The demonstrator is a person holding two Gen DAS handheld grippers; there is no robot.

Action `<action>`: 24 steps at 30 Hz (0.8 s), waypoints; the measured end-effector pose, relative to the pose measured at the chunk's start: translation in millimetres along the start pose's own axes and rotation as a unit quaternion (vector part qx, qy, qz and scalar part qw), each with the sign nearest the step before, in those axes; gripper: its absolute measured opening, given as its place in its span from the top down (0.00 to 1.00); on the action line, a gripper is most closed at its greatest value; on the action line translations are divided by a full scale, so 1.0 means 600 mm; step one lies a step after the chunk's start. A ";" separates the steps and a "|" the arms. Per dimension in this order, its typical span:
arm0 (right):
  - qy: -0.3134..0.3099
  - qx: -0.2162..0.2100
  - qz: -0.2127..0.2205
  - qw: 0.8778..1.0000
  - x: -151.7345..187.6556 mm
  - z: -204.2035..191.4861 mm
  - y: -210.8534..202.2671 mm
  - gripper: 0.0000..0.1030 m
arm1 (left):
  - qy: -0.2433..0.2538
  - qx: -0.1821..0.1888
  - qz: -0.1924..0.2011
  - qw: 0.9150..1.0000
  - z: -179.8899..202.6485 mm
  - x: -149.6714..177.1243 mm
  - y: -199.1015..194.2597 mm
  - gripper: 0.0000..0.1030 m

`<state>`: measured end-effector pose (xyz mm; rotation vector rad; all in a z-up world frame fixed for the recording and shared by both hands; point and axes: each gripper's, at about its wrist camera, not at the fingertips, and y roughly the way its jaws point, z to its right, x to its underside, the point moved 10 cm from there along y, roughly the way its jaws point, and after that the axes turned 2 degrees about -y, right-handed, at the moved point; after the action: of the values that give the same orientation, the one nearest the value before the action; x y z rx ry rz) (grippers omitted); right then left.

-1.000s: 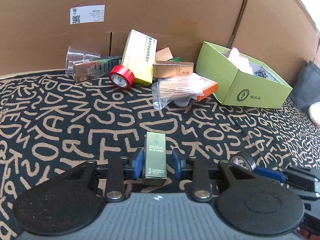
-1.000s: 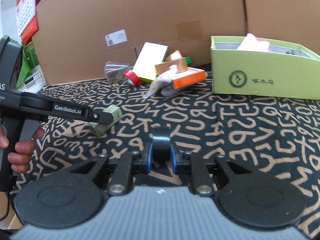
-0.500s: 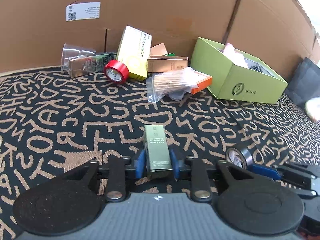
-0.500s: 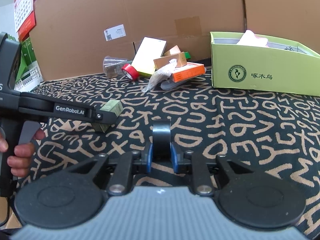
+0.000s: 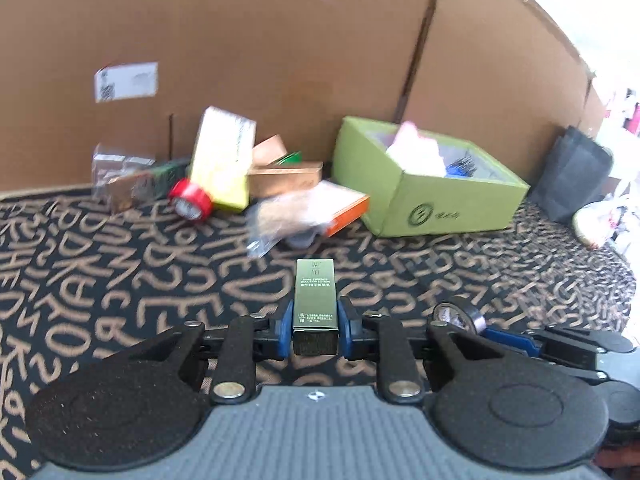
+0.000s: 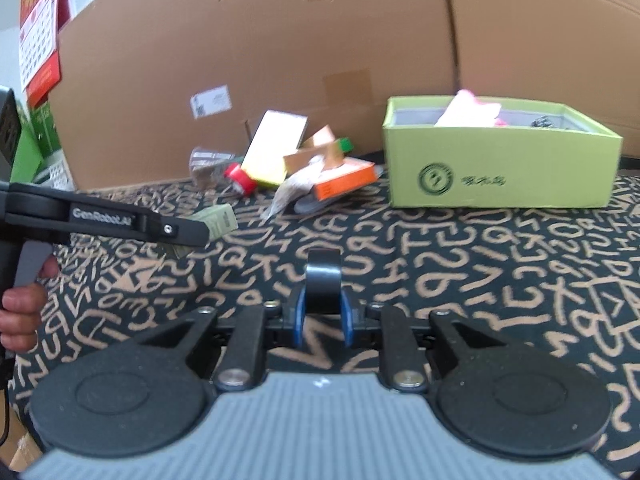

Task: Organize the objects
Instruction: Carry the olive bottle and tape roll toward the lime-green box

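Currently the left gripper (image 5: 315,327) pinches a slim olive-green cardboard carton (image 5: 315,300) between its blue pads, held above the black cloth with tan lettering (image 5: 120,288). The right gripper (image 6: 322,311) clamps a black tape roll (image 6: 322,280) standing on edge. The open lime-green cardboard box (image 6: 500,172) sits far right with pink items inside; a clutter pile including a red tape roll (image 5: 191,200) and a yellow box (image 5: 222,164) lies just left of it, against the brown cardboard wall (image 5: 260,40).
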<state>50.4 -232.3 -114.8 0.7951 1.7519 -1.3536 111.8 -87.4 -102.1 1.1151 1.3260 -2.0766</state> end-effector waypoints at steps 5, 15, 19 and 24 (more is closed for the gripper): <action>0.017 0.003 0.023 1.000 -0.023 0.035 -0.021 0.83 | 0.032 0.020 0.009 0.999 0.043 -0.034 0.003 0.77; 0.025 0.049 0.108 0.993 -0.132 0.144 -0.067 0.83 | 0.108 0.075 0.060 0.989 0.175 -0.159 0.039 0.77; 0.010 0.095 0.134 0.986 -0.187 0.196 -0.060 0.83 | 0.109 0.080 0.066 0.989 0.212 -0.209 0.082 0.77; 0.001 0.157 0.137 0.978 -0.233 0.271 -0.015 0.83 | 0.110 0.058 0.055 0.991 0.235 -0.240 0.157 0.77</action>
<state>146.3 -395.1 -12.9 1.1652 1.3838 -1.4531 206.5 -264.0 -5.7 1.4705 1.2233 -2.0174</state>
